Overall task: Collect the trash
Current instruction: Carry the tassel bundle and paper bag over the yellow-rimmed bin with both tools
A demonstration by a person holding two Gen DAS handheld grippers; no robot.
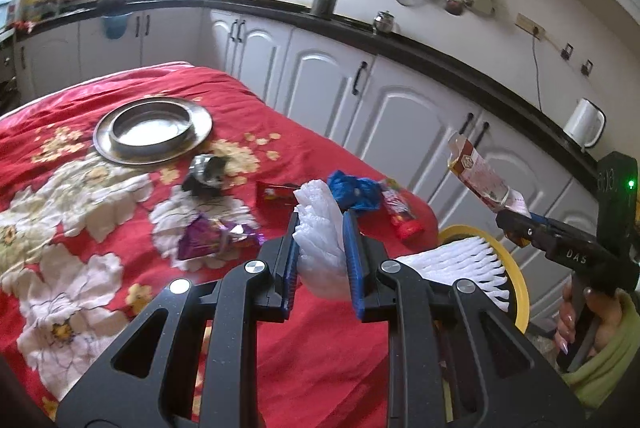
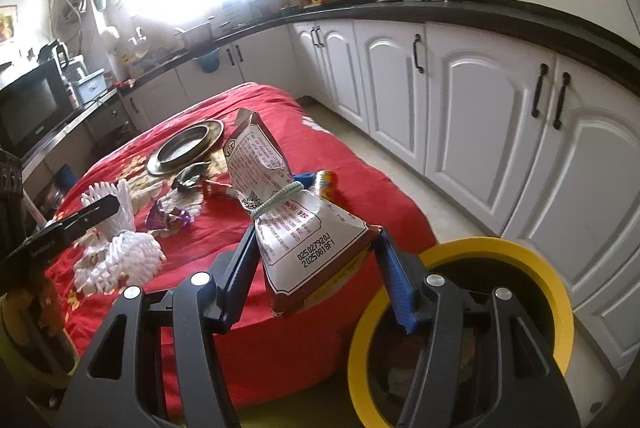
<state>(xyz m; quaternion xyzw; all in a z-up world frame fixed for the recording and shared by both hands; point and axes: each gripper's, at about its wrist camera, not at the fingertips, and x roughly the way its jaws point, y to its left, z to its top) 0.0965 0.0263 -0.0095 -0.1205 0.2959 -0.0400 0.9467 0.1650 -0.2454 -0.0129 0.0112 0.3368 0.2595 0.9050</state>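
My left gripper (image 1: 320,228) is shut on a white foam fruit net (image 1: 320,248), held above the red flowered tablecloth (image 1: 120,188); part of the net fans out to the right (image 1: 460,264). My right gripper (image 2: 316,252) is shut on a red-and-white printed snack bag (image 2: 296,228) tied with a rubber band, held up beside the yellow-rimmed bin (image 2: 520,256). The same bag (image 1: 478,176) shows at the right in the left wrist view, above the bin (image 1: 516,280). A purple wrapper (image 1: 216,236), a blue wrapper (image 1: 356,190), red wrappers (image 1: 402,214) and crumpled foil (image 1: 208,174) lie on the cloth.
A metal plate with a round tin (image 1: 152,128) sits at the table's far side. White cabinets (image 2: 480,132) under a black counter run along the right, across a strip of tiled floor. A hand in a green sleeve (image 1: 596,332) holds the right tool.
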